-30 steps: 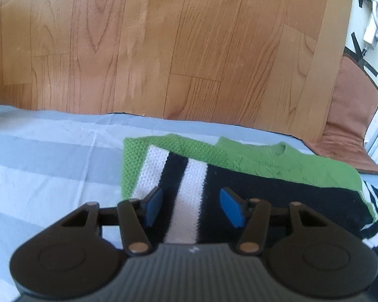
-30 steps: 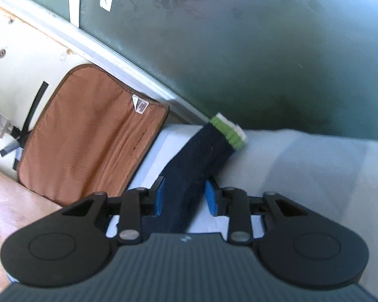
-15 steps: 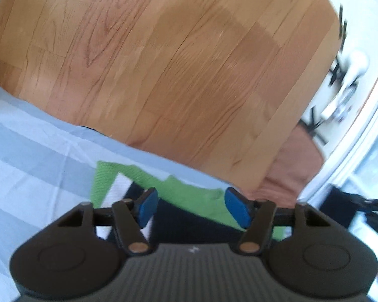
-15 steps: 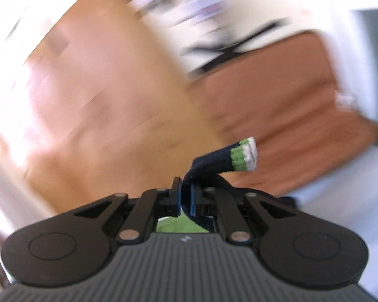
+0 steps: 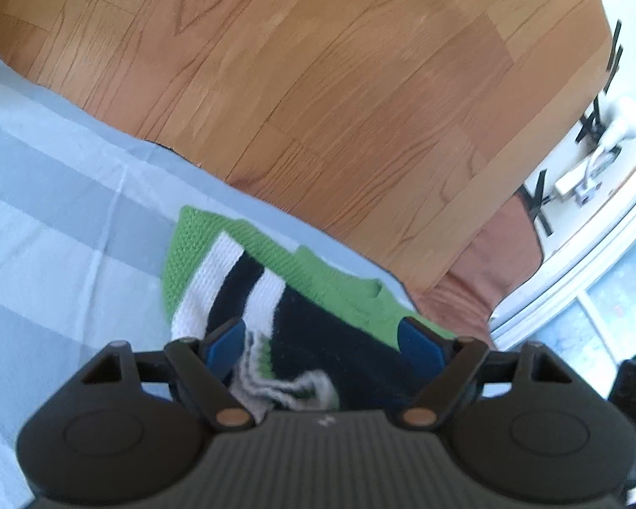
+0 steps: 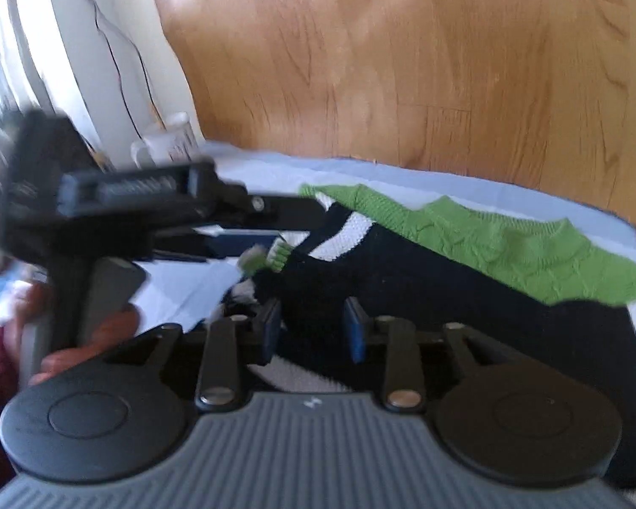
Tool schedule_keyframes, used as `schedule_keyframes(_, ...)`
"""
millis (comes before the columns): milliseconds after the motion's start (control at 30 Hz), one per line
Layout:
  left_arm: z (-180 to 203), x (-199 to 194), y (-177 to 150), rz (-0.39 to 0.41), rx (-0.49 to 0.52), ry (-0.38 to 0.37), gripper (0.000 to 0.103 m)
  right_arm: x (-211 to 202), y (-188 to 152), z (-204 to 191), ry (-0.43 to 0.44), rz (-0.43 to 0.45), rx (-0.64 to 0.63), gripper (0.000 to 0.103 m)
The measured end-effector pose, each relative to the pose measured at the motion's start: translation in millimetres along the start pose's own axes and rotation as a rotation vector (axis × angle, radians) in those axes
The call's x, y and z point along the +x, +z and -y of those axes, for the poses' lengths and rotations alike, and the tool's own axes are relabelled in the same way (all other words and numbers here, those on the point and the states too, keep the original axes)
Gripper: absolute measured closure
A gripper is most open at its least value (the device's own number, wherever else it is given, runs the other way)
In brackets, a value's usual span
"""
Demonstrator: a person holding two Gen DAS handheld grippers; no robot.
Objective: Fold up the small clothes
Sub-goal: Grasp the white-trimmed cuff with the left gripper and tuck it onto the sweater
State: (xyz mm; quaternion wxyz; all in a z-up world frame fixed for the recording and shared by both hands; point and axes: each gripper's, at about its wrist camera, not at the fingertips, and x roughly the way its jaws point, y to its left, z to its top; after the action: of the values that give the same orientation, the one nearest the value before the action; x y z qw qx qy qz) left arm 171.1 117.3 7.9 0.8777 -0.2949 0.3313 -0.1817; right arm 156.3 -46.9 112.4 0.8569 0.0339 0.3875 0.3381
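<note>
One knitted sweater in green, white and navy, spread ahead of the claws, with one sleeve cuff lying on it just ahead of the right claw. Two grippers: the left gripper and the right gripper, each with two blue pads. One white mug far off to the left, one brown mat off to the right, one striped blue sheet underneath.

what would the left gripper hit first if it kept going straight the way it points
Most likely the folded sweater lying right ahead between the open fingers of the left gripper; beyond it come the blue striped sheet and wooden floor. Depth is uncertain.
</note>
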Motion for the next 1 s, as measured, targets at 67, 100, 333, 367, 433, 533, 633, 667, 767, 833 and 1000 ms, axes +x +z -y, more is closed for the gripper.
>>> schedule_keyframes(67,2.5,4.0,-2.4,-0.008,0.019,0.019,0.022,-28.1,-5.2,22.2,-0.039,0.069,0.061,0.067)
schedule_keyframes(100,4.4,6.0,-3.8,-0.014,0.033,0.036,0.023,-45.2,-6.9,38.3,-0.087,0.113,0.099,0.067)
schedule_keyframes(333,23.5,16.3,-15.2,-0.066,0.16,0.144,0.082,-112.0,-28.6,145.4,-0.467,0.236,0.369,0.049)
schedule_keyframes(367,25.3,16.4,-16.5,-0.067,0.168,0.133,0.087,-111.3,-32.1,156.6,-0.47,0.223,0.4,0.048)
schedule_keyframes(433,31.0,12.4,-19.2,-0.031,0.204,0.124,0.088,-102.1,-36.2,172.6,-0.442,0.191,0.44,0.044)
schedule_keyframes(533,37.9,2.7,-21.5,0.057,0.266,0.125,0.089,-72.8,-38.3,177.5,-0.419,0.124,0.423,0.05)
schedule_keyframes(633,37.1,3.1,-22.0,0.078,0.278,0.15,0.089,-66.4,-38.6,167.6,-0.449,0.137,0.353,0.091)
schedule_keyframes(667,36.1,4.8,-21.6,0.074,0.276,0.156,0.089,-72.6,-37.7,166.0,-0.458,0.174,0.357,0.093)
schedule_keyframes(767,33.1,14.2,-21.8,0.043,0.283,0.179,0.089,-83.2,-37.7,173.7,-0.47,0.3,0.409,0.093)
schedule_keyframes(833,33.5,22.7,-23.7,0.009,0.309,0.241,0.089,-67.5,-39.3,172.4,-0.497,0.223,0.365,0.092)
schedule_keyframes(1000,26.9,27.6,-22.5,-0.027,0.286,0.255,0.085,-69.3,-40.3,159.5,-0.589,0.181,0.303,0.066)
